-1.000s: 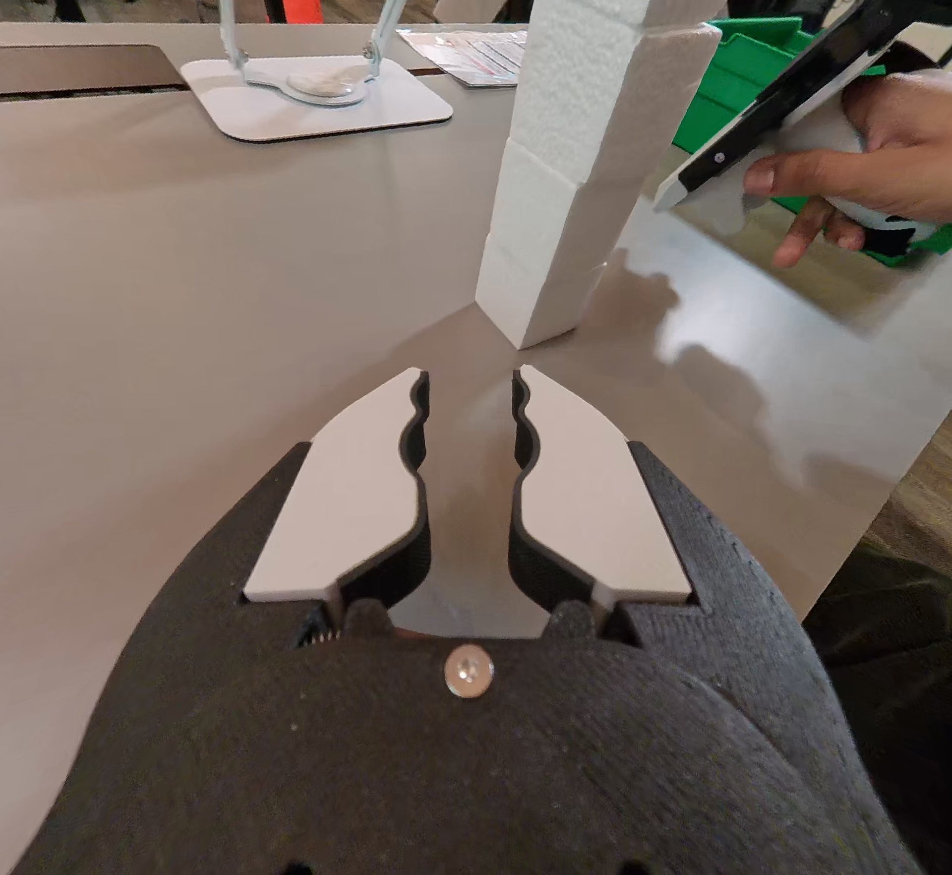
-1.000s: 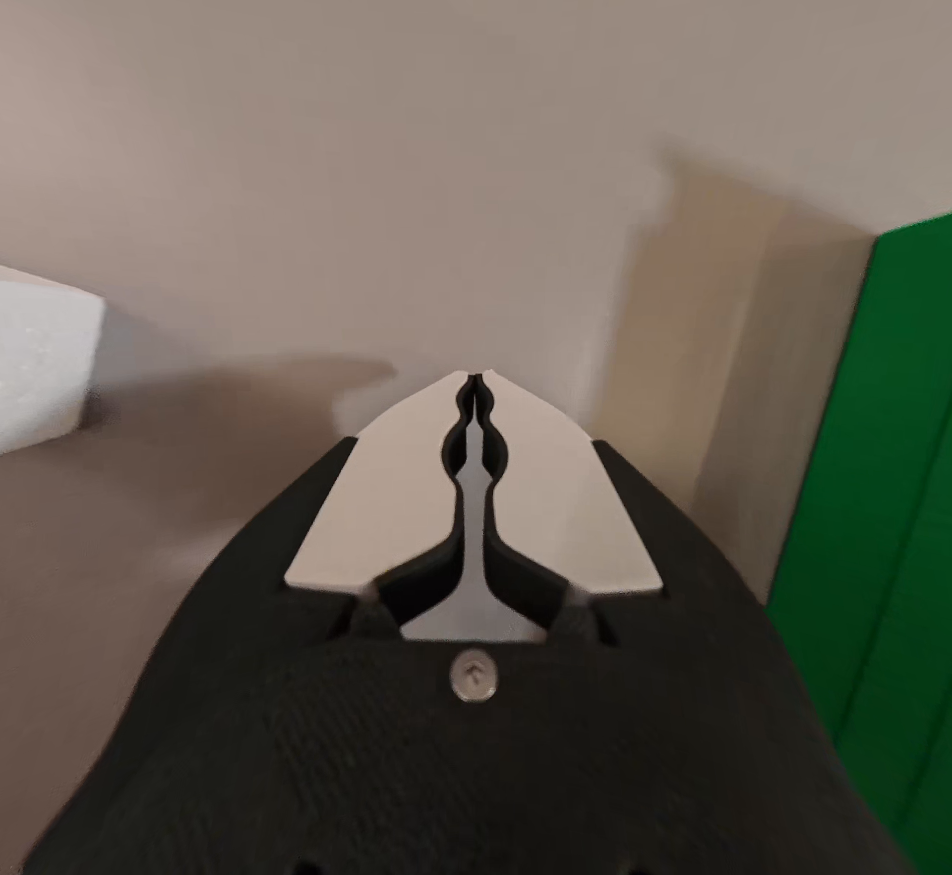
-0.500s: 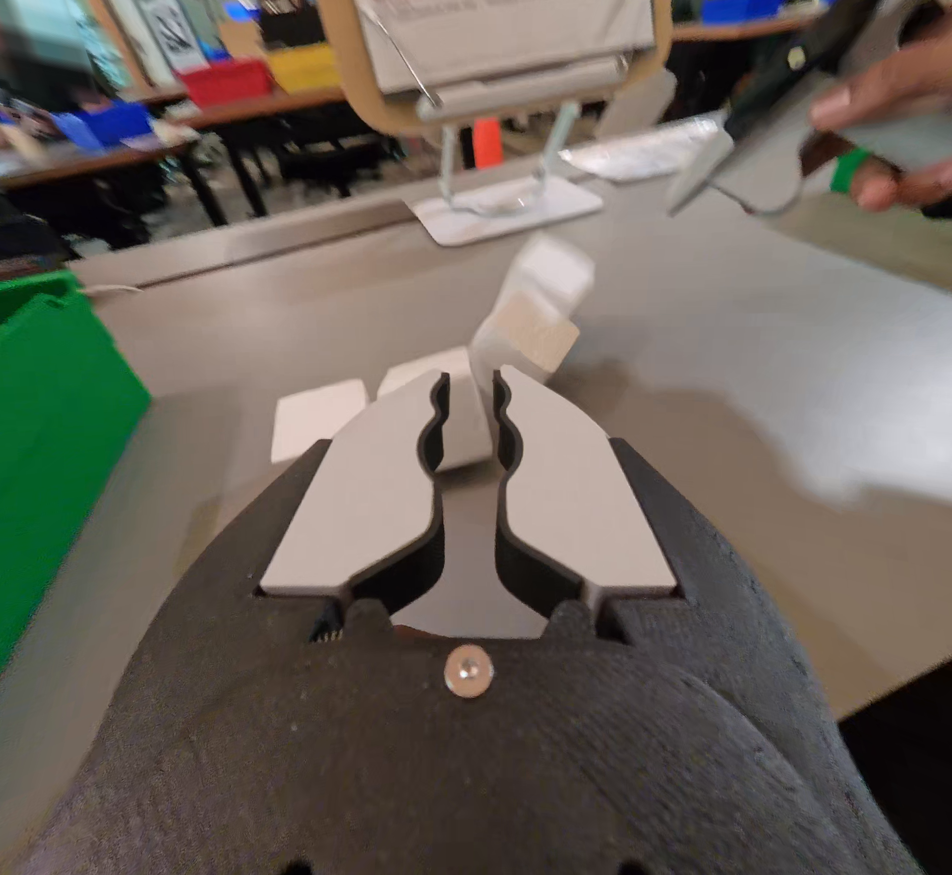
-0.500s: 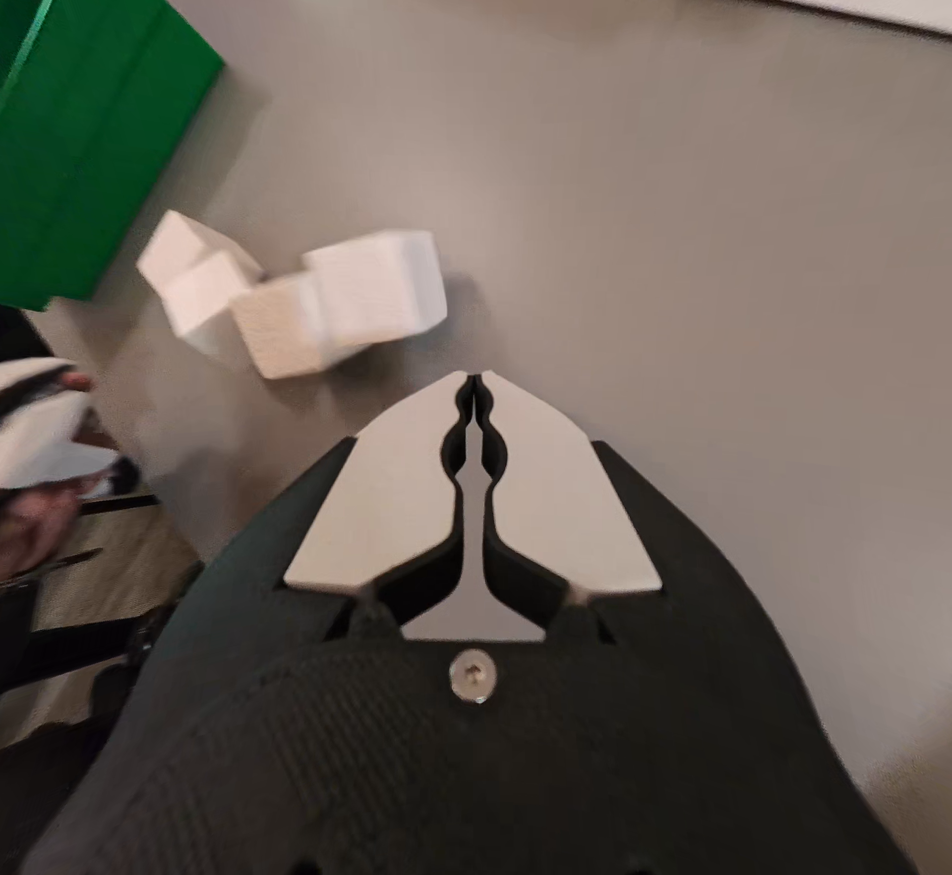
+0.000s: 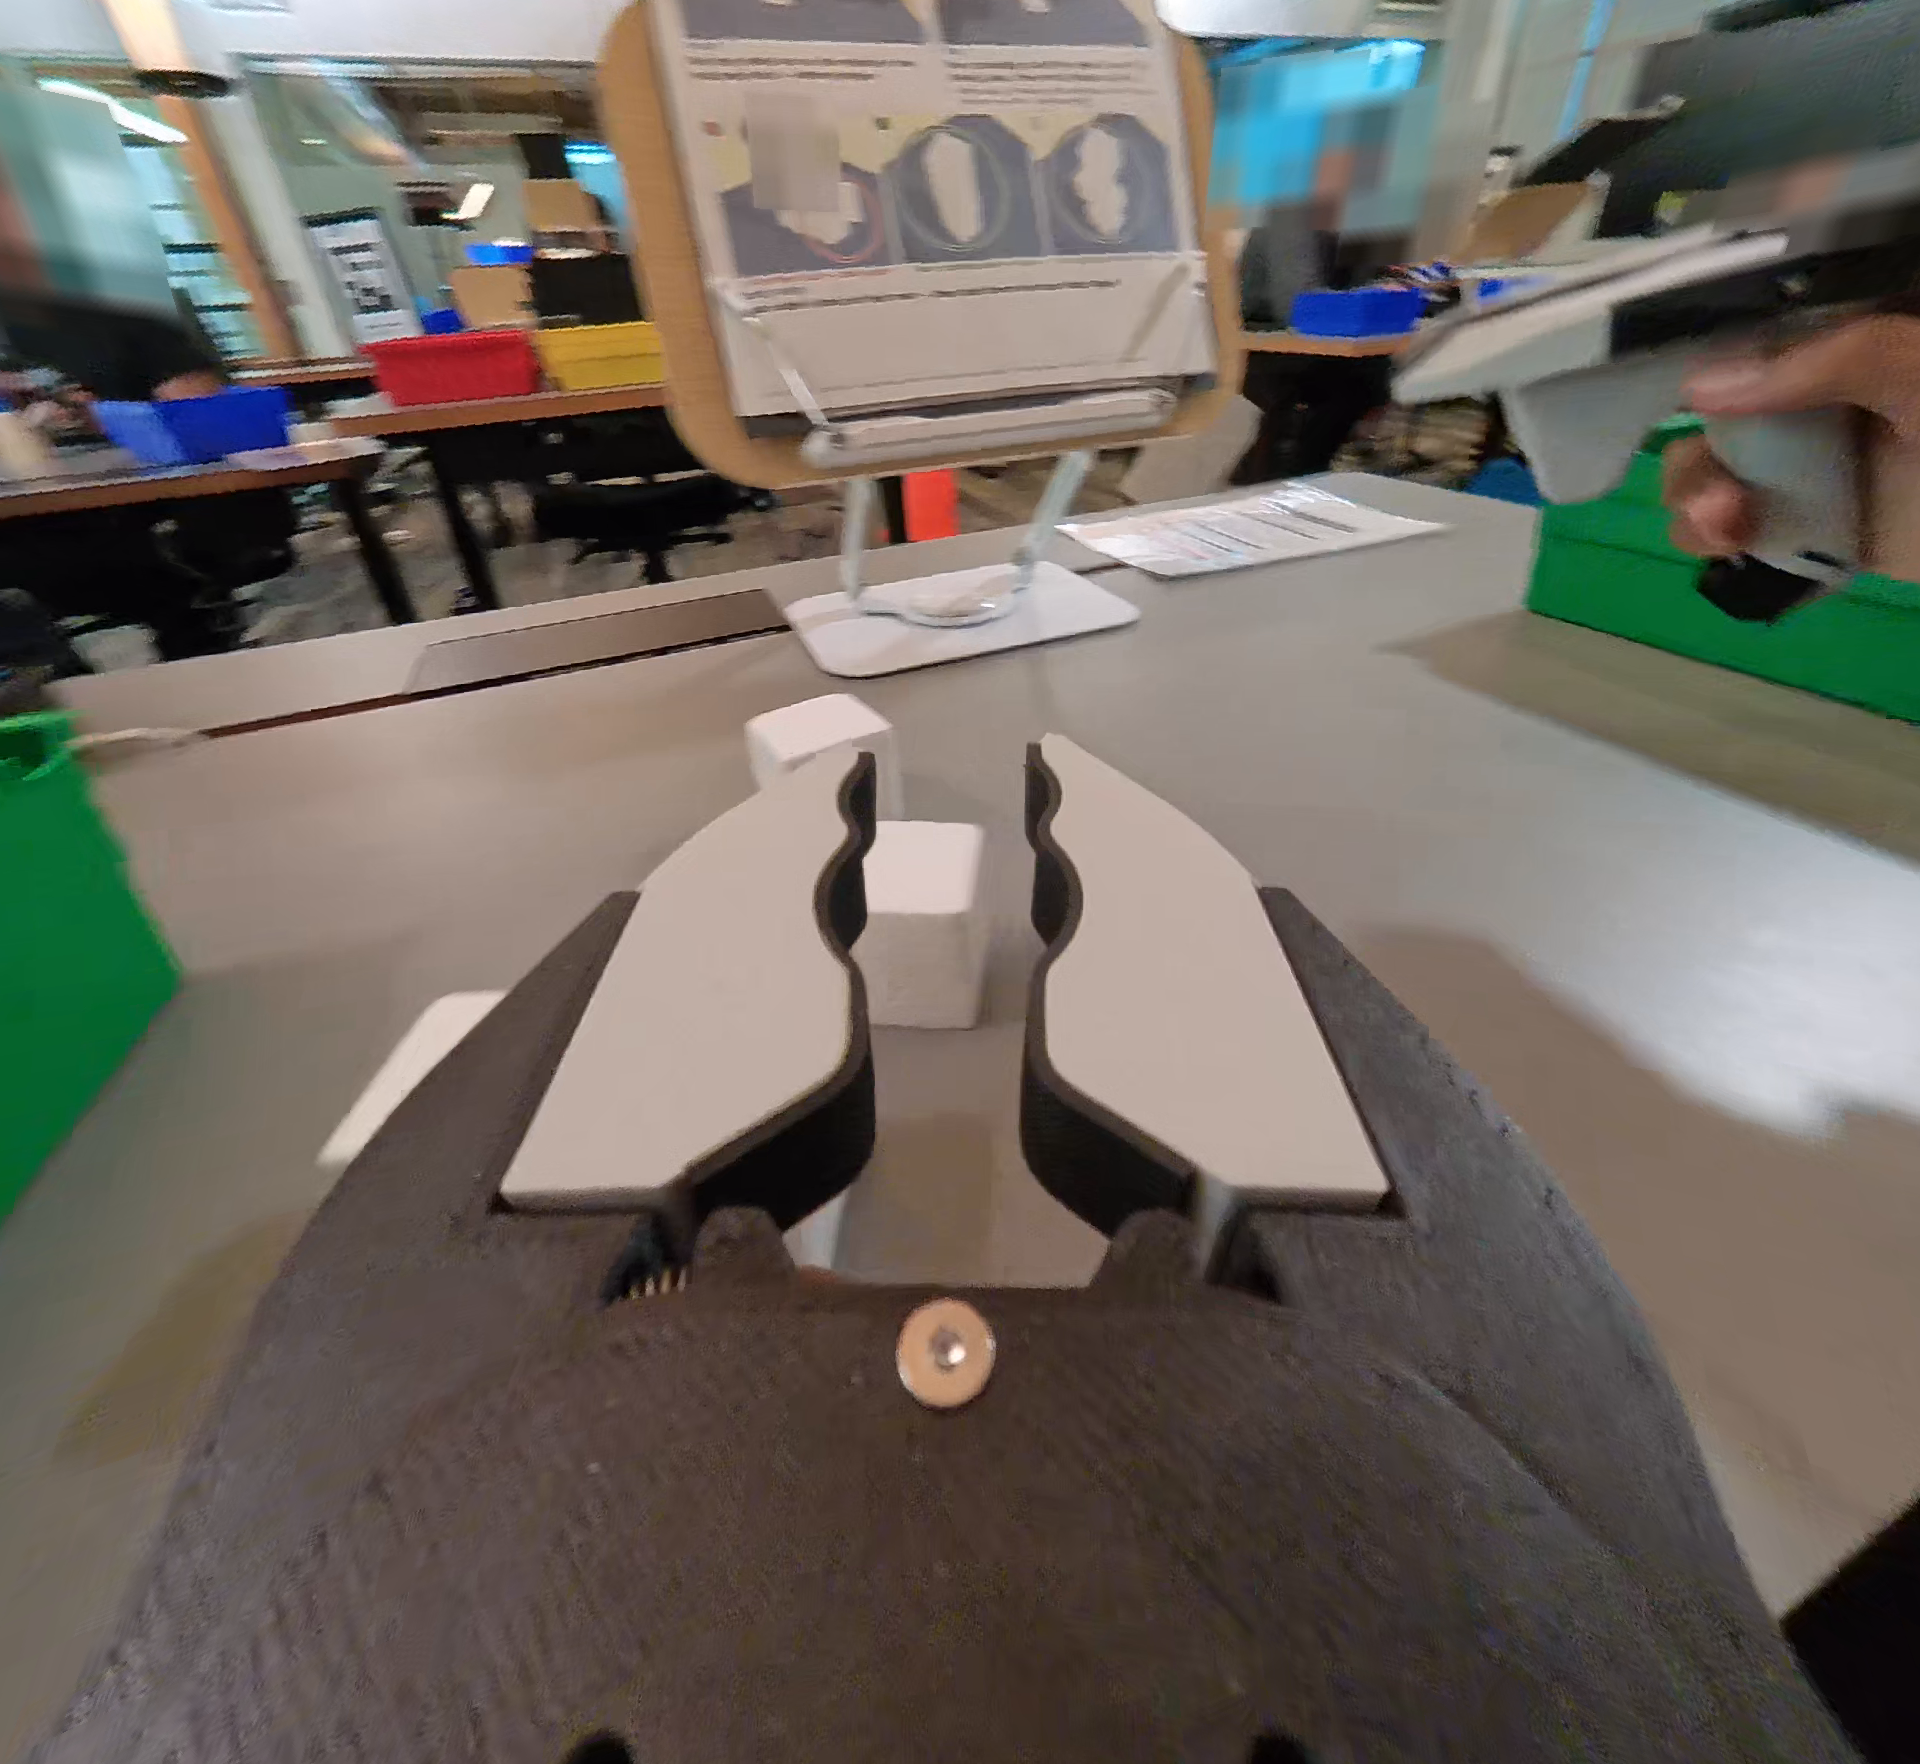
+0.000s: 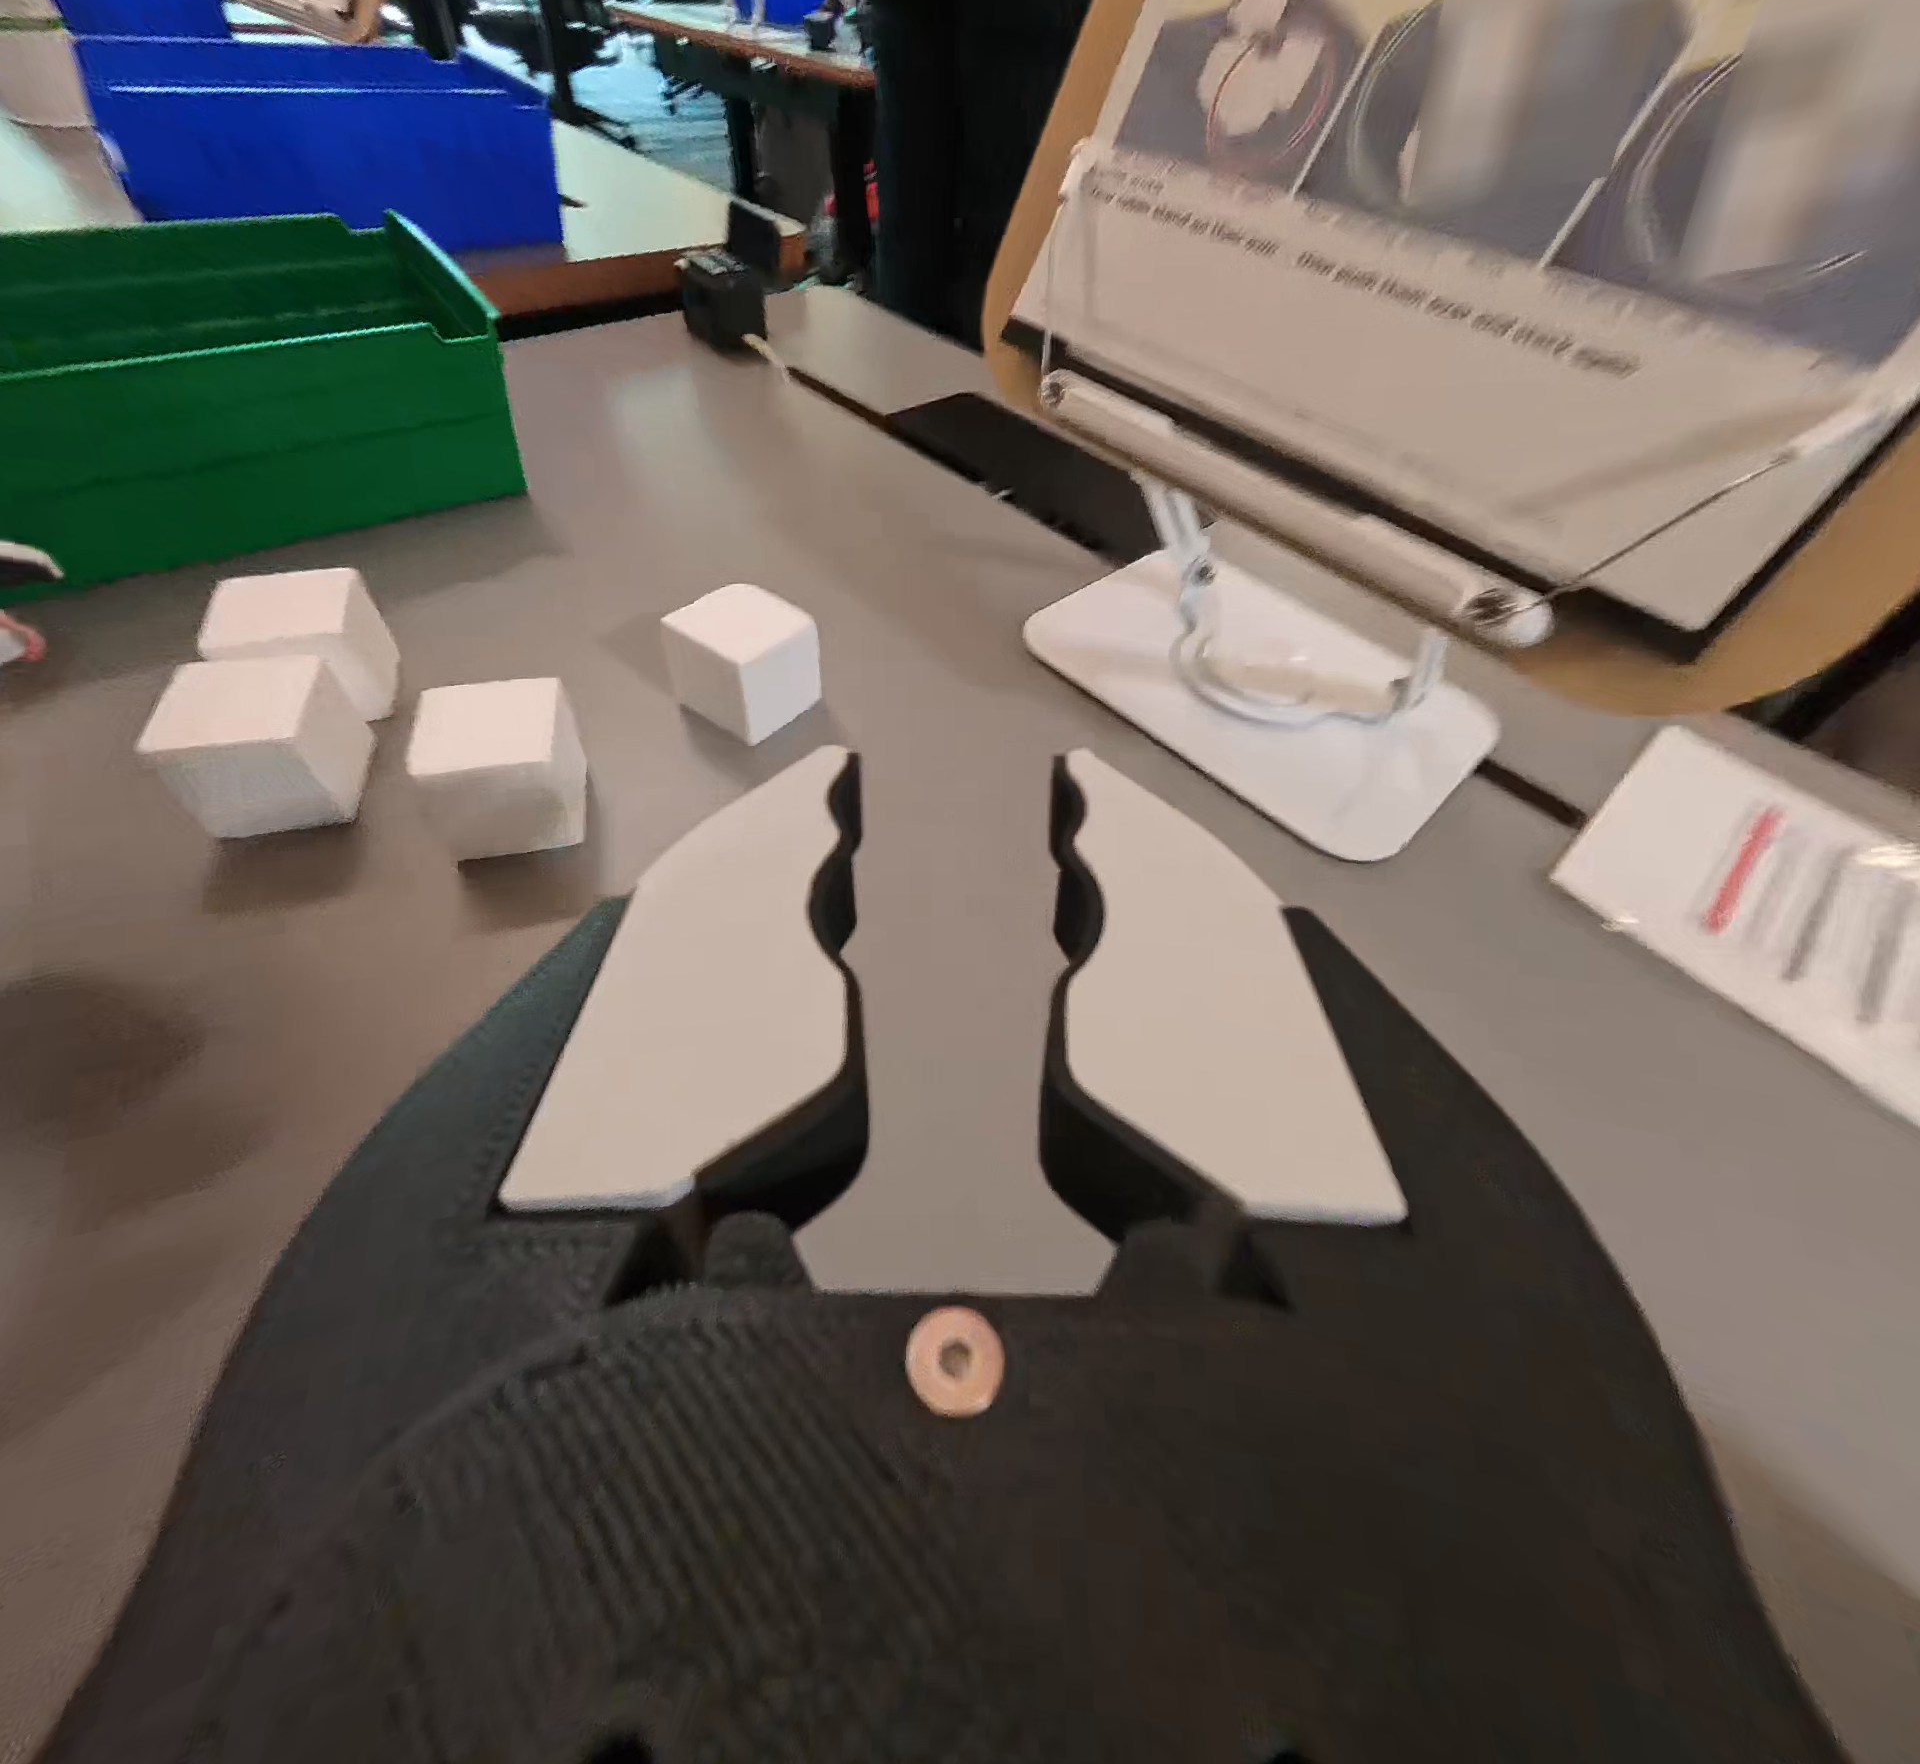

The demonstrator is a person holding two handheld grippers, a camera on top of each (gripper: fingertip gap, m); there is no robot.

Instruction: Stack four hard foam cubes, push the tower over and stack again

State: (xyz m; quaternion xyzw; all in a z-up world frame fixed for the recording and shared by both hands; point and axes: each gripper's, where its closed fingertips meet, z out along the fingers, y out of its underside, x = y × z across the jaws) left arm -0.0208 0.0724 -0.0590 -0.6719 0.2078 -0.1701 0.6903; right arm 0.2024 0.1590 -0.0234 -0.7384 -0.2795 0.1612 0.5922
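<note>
Several white foam cubes lie scattered on the grey table (image 6: 935, 509). In the left wrist view my left gripper (image 5: 948, 758) is open, with one cube (image 5: 925, 925) showing in the gap between its fingers, not gripped. A second cube (image 5: 816, 743) sits just past the left fingertip. A third (image 5: 416, 1080) is partly hidden under the gripper's left side. My right gripper (image 6: 954, 764) is open and empty. The nearest cube (image 6: 740, 660) is just ahead and left of it, and others (image 6: 497, 764) (image 6: 255, 758) (image 6: 301, 628) lie farther left. The right gripper also shows in the left wrist view (image 5: 1558, 343), held by a hand.
A document stand (image 5: 914, 156) with a white base (image 6: 1257, 706) stands at the back of the table. Green bins sit at the left (image 5: 62, 935) and right (image 5: 1714, 613) ends. A laminated sheet (image 6: 1745, 904) lies to the right. Blue bins (image 6: 312, 125) and other tables are behind.
The upright stack of foam cubes has toppled and the cubes now lie scattered. My right gripper has gone from shut to open. Both grippers have swung to face the cubes.
</note>
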